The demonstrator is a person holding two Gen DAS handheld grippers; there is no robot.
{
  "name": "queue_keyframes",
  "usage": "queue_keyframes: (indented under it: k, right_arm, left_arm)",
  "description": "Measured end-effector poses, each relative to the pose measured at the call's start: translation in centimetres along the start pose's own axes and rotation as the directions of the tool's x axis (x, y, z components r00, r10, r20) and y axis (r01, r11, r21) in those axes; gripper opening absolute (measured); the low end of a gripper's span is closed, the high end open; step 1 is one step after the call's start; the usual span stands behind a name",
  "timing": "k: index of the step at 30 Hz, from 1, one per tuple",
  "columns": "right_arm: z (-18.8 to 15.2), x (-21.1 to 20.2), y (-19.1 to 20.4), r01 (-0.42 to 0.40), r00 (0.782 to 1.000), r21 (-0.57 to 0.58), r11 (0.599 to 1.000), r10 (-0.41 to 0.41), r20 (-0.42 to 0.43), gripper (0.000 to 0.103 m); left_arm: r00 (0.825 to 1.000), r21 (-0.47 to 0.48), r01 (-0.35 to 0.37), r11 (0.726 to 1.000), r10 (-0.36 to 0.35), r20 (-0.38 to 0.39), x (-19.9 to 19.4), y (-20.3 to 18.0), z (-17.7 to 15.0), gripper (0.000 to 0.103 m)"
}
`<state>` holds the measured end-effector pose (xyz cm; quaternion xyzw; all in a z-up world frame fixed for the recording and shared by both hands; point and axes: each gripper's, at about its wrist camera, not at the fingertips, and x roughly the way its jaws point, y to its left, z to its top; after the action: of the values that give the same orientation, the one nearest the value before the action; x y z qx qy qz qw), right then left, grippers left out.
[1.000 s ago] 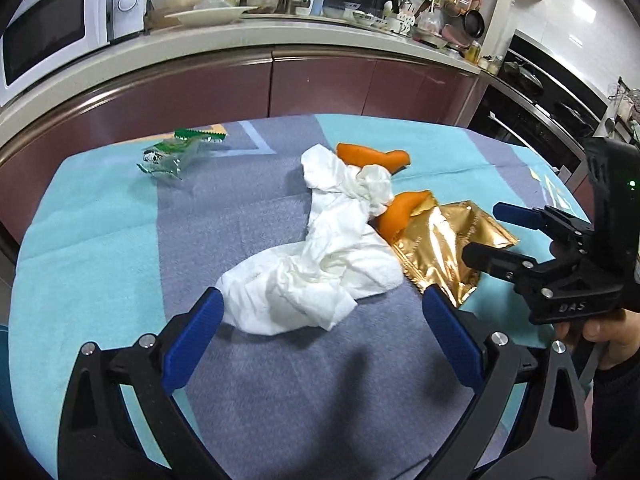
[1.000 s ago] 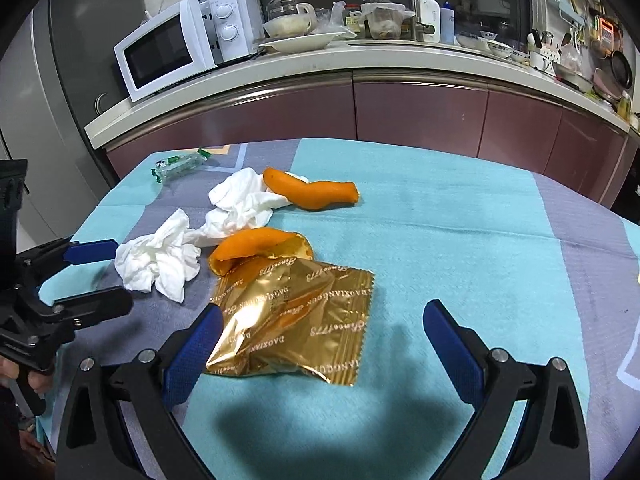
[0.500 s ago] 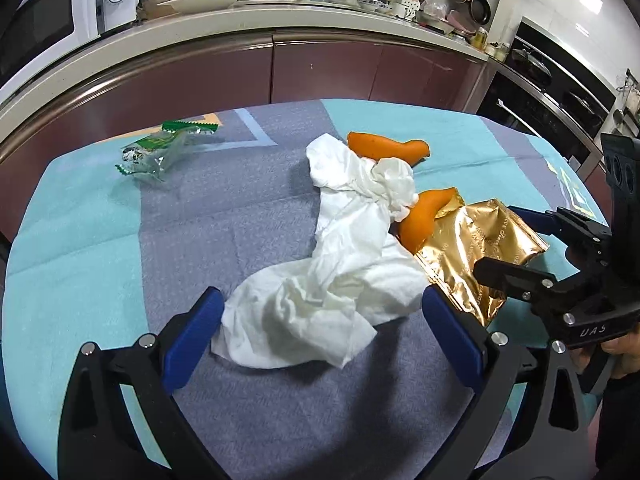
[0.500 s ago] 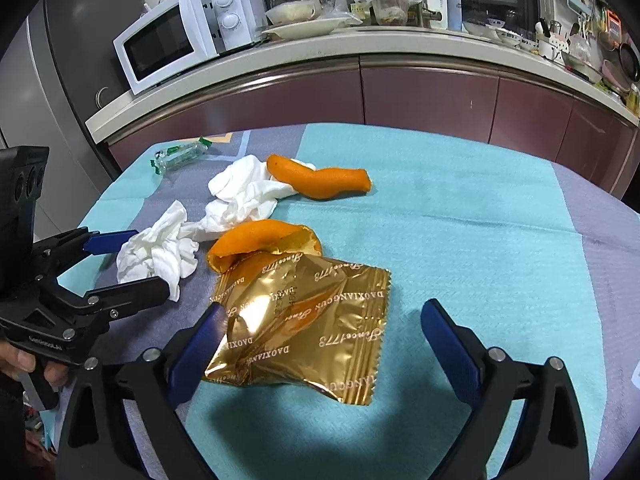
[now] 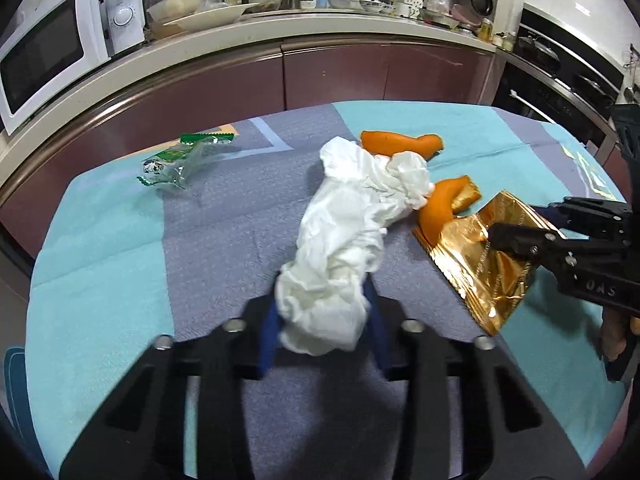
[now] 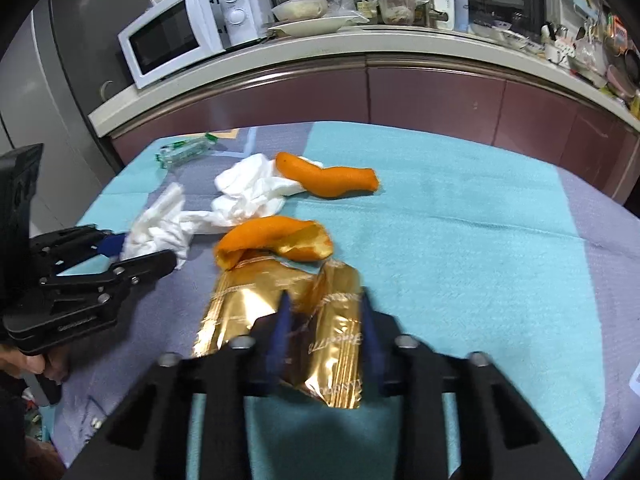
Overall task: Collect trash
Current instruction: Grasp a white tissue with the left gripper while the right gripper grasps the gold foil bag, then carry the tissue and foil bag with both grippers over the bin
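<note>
Since the earlier frame both sets of jaws have been closing onto trash that lay loose between them.

Left wrist view: the left hand-held gripper [image 5: 325, 322] is clenched on the near end of the crumpled white tissue [image 5: 348, 236], which trails away across the tabletop [image 5: 100, 264] toward two orange peels [image 5: 400, 142].

Right wrist view: the right hand-held gripper [image 6: 324, 330] pinches the creased gold foil wrapper [image 6: 280, 312], just below the nearer orange peel [image 6: 276, 240]. A green-and-clear wrapper [image 6: 184, 150] lies well apart at the far left.
</note>
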<state>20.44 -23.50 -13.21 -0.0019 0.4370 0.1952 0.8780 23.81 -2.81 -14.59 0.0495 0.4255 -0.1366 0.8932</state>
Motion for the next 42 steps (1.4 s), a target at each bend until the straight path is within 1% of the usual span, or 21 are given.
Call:
queue_keyframes:
  k: [1,2,4,6,11,17,22,27,35,38,42]
  right_arm:
    - [-0.1,-0.1,0.1,-0.003,1.000,0.000,1.000,0.003,0.001,0.017]
    - [-0.2,-0.2,0.1,-0.009,1.000,0.000,1.000,0.009,0.002,0.013]
    - [-0.4,-0.5,0.4,-0.033,0.999,0.007,0.999,0.033,0.004,0.010]
    - [-0.6,-0.8,0.7,-0.048,0.999,0.005,0.999,0.048,0.006,0.008]
    - [-1.1,-1.7,1.1,-0.059,0.998,0.007,0.998,0.059,0.015,0.006]
    - [-1.5,-3.2,1.9,-0.058,0.998,-0.008,0.998,0.058,0.034,0.005]
    - [-1.4,-4.6,2.9,-0.059,0.996,-0.031,0.998,0.061,0.059,0.005]
    - [-0.7,-5.8,4.5,-0.063,0.994,-0.066,0.996,0.069,0.089,0.004]
    - [1.4,-6.7,8.8,-0.088,0.986,-0.149,0.985,0.107,0.127,0.003]
    - [2.5,-6.7,11.0,-0.104,0.981,-0.188,0.977,0.132,0.141,0.003]
    - [3.9,-6.4,14.5,-0.135,0.973,-0.245,0.960,0.175,0.150,0.003]
  left_arm:
    - [1.000,-0.003,0.007,1.000,-0.007,0.001,-0.2,0.1,-0.1,0.023]
    - [1.000,-0.008,0.016,1.000,-0.016,0.004,-0.4,0.2,-0.2,0.021]
    - [0.999,-0.027,0.042,0.999,-0.042,0.009,-0.8,0.4,-0.5,0.018]
    - [0.998,-0.041,0.059,0.997,-0.059,0.013,-1.1,0.7,-0.8,0.017]
    - [0.996,-0.067,0.083,0.994,-0.081,0.025,-2.1,0.9,-1.8,0.016]
    - [0.994,-0.076,0.094,0.993,-0.090,0.055,-3.9,1.0,-2.5,0.016]
    - [0.993,-0.066,0.072,0.995,-0.065,0.099,-6.2,0.9,-2.9,0.016]
    - [0.989,-0.088,0.051,0.995,-0.037,0.146,-8.8,1.9,-3.2,0.016]
    - [0.976,-0.145,-0.002,0.989,0.034,0.214,-13.7,5.4,-4.1,0.016]
    - [0.968,-0.182,-0.038,0.982,0.082,0.238,-15.8,7.4,-4.8,0.016]
    - [0.954,-0.245,-0.089,0.965,0.153,0.256,-18.7,10.4,-6.5,0.016]
